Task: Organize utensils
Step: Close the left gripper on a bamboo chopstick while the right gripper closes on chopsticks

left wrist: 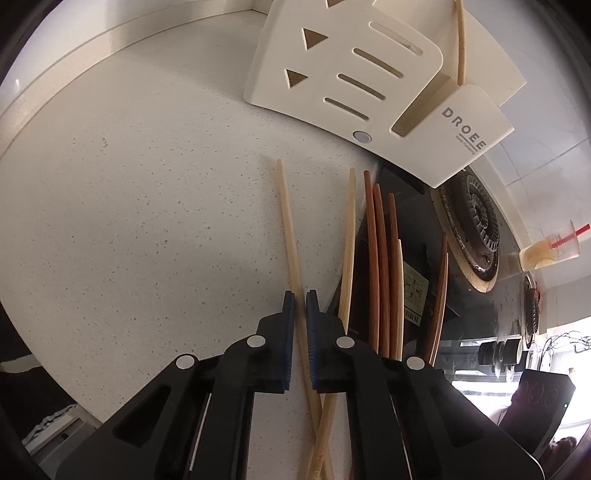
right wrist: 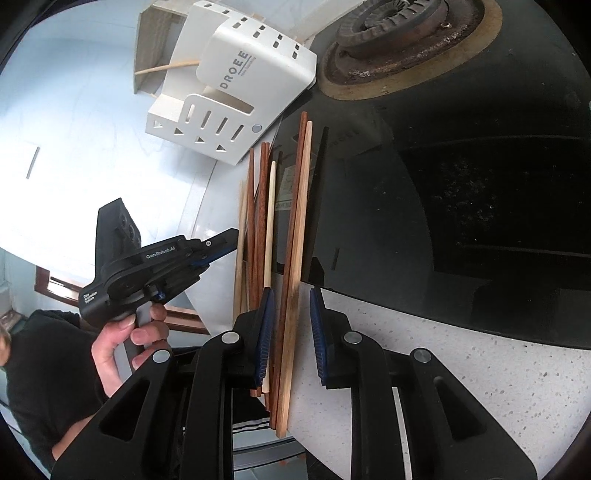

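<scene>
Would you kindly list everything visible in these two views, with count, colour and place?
Utensil holder: one, white, marked DROEE, at the back of the counter beside the stove; one pale stick stands in it.
Chopsticks: a loose heap, pale and reddish-brown, exact count unclear, lying along the stove's edge.
Pale chopstick: one, on the counter between the left fingers.
Countertop: one, white speckled.
Stove: one, black glass, right of the counter.
Burner: one in full view, dark and rusty, near the holder.
Drink cup: one, clear with a red straw, behind the stove.
Left hand-held gripper: black, blue pads, nearly closed around the pale chopstick.
Right hand-held gripper: black, blue pads, open over brown chopsticks.
</scene>
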{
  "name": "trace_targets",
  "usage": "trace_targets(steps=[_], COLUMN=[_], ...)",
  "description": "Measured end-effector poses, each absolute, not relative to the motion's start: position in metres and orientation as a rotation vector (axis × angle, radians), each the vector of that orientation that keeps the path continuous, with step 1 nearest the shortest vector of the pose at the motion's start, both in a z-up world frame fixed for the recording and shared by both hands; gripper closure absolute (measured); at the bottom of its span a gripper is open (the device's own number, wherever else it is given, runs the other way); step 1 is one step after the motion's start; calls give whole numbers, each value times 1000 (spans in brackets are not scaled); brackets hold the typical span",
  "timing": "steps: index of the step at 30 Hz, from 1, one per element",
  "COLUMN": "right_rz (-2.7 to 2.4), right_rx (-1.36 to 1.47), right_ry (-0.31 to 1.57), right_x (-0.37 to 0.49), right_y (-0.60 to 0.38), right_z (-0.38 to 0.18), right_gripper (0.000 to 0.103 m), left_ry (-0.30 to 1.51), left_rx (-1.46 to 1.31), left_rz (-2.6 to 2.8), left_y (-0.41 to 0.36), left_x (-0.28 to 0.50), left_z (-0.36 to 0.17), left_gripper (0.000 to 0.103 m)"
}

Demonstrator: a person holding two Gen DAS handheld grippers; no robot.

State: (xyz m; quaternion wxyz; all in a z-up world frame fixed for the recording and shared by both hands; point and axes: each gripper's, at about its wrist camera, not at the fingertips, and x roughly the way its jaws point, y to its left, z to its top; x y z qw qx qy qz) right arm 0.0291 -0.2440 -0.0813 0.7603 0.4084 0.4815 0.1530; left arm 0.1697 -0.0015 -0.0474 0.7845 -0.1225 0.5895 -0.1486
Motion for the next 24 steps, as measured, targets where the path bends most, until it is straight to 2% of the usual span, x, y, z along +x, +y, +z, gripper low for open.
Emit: trace_targets(steps=[13,17,24], right_rz=[348,364,374], right_rx=[901,898,897], right_ry=[1060,1061,1061], right_x=[32,34,36], right_y=[-243,-242,-239], right_z=[-86,-88,-89], right_gripper=[82,83,85], left_ry=[1293,1291,1288], left_rx=[-133,-109,-116], left_rz=[-263,-271,-269], left_y=[-26,-32,-34], left_x=[173,172,171], left_z=[-43,-44,-44], left_gripper=[95,89,89])
